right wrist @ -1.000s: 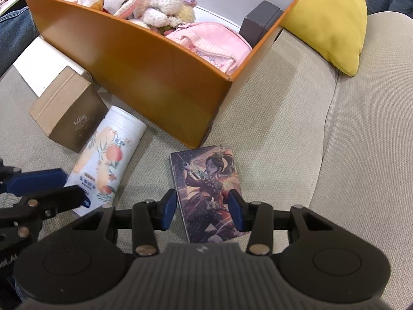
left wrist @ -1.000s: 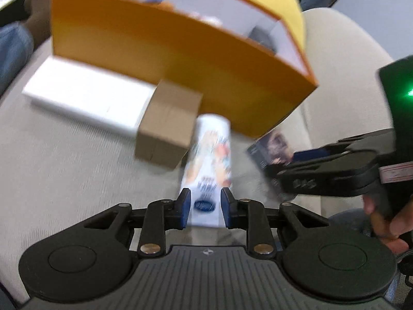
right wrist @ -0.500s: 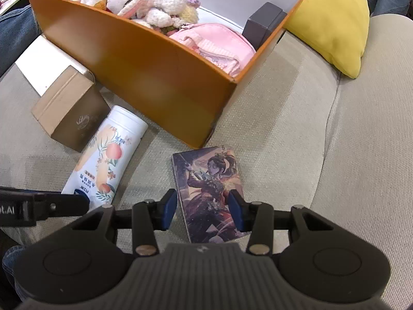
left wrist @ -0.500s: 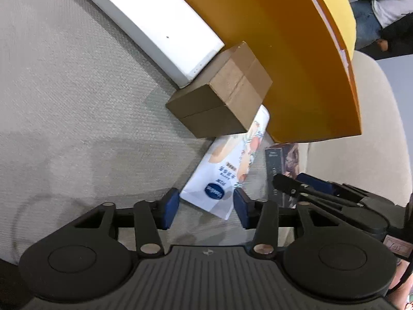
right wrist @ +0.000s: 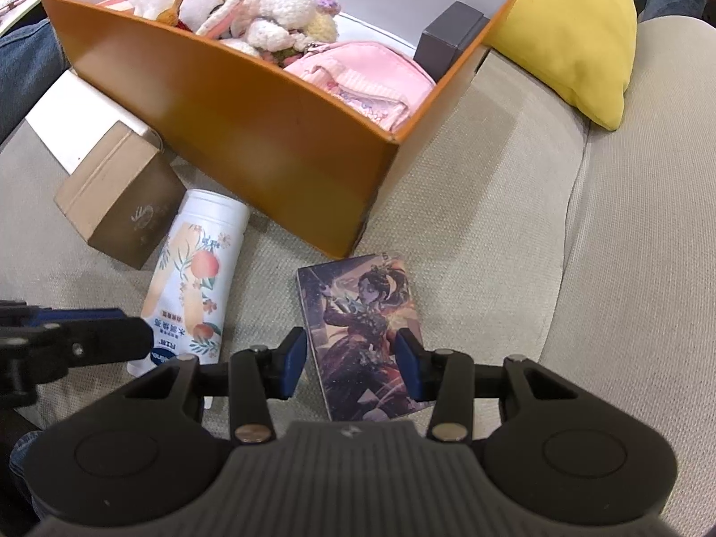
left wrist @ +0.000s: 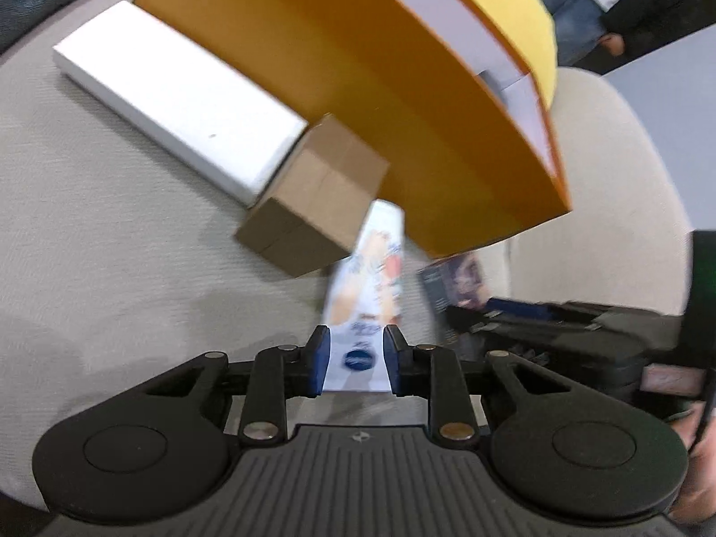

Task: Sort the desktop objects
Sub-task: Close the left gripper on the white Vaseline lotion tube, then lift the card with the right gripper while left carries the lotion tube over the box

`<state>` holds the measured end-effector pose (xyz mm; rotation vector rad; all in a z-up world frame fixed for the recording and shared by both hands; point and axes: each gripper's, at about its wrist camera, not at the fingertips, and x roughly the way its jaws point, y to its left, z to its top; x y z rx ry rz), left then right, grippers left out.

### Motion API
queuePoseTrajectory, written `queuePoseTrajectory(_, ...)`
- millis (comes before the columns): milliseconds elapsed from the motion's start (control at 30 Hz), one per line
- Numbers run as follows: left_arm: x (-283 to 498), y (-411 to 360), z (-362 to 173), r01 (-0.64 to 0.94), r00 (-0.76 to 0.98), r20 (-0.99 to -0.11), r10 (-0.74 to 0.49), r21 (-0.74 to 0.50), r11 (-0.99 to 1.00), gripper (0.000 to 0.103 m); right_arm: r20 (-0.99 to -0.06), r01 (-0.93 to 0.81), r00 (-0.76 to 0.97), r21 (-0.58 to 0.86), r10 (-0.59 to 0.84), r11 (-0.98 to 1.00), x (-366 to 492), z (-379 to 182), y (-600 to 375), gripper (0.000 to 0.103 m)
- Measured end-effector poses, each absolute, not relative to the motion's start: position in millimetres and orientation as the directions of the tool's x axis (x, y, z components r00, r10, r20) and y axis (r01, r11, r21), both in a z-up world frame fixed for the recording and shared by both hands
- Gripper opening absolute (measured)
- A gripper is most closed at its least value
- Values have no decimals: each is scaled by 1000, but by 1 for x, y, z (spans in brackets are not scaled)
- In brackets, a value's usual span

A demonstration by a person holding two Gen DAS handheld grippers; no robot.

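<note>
A white tube with a peach print lies on the beige sofa seat. Its flat end sits between the pads of my left gripper. Those jaws are closing, and the tube still rests on the cushion. To its right lies a picture card of a dark fantasy figure. My right gripper straddles the card's near half, jaws closing slightly, with a gap at the left pad. Behind both stands the orange box holding plush toys, a pink pouch and a dark small box.
A brown carton sits left of the tube, touching a flat white box by the orange box. A yellow pillow leans at the back right. People's legs show at the far edges. A seam runs down the sofa on the right.
The left gripper rolled and shifted, keeping the tube's end between its pads; its jaws widened, then narrowed again. The right gripper and the card have not moved.
</note>
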<state>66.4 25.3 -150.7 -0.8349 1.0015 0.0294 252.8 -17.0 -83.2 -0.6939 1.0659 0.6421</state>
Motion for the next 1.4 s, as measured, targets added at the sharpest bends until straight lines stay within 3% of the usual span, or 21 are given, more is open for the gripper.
queuePoseTrajectory(133, 65, 31, -150, -376, 543, -775, -324, -569, 732, 28, -919, -731, 340, -126, 198, 671, 252, -70, -26, 24)
queuePoseTrajectory(433, 60, 45, -163, -404, 506, -777, -374, -597, 693, 28, -962, -694, 17, 184, 271, 696, 244, -92, -11, 25)
queuePoseTrajectory(567, 60, 51, -168, -418, 497, -777, -387, -605, 678, 28, -976, -643, -32, 185, 216, 743, 249, -110, -5, 27)
queuePoseTrajectory(633, 60, 54, -172, -424, 496, -770, -401, -618, 662, 28, -974, -613, -70, 214, 217, 760, 253, -117, -3, 35)
queuePoseTrajectory(700, 60, 57, -172, -421, 499, -765, -408, -625, 657, 28, -972, -597, -102, 229, 211, 769, 254, -124, -1, 34)
queuePoseTrajectory(733, 58, 59, -171, -420, 501, -761, -411, -629, 654, 28, -970, -588, -111, 240, 217, 773, 254, -125, -1, 24)
queuePoseTrajectory(800, 57, 62, -171, -420, 501, -757, -419, -636, 648, 28, -960, -555, -129, 276, 247, 785, 256, -126, -4, 16)
queuePoseTrajectory(967, 54, 65, -159, -364, 500, -766, -403, -609, 705, 28, -925, -489, -126, 372, 358, 789, 257, -116, -16, 5)
queuePoseTrajectory(1133, 49, 42, -124, -155, 527, -798, -292, -428, 890, 30, -904, -483, -98, 409, 417, 774, 247, -98, -15, 1)
queuePoseTrajectory(1267, 38, 14, -103, 46, 560, -801, -211, -224, 973, 38, -893, -489, -95, 426, 439, 761, 247, -87, -6, 1)
queuePoseTrajectory(1400, 35, -12, -102, 149, 587, -792, -167, -97, 984, 46, -889, -504, -91, 430, 449, 749, 246, -78, 0, 1)
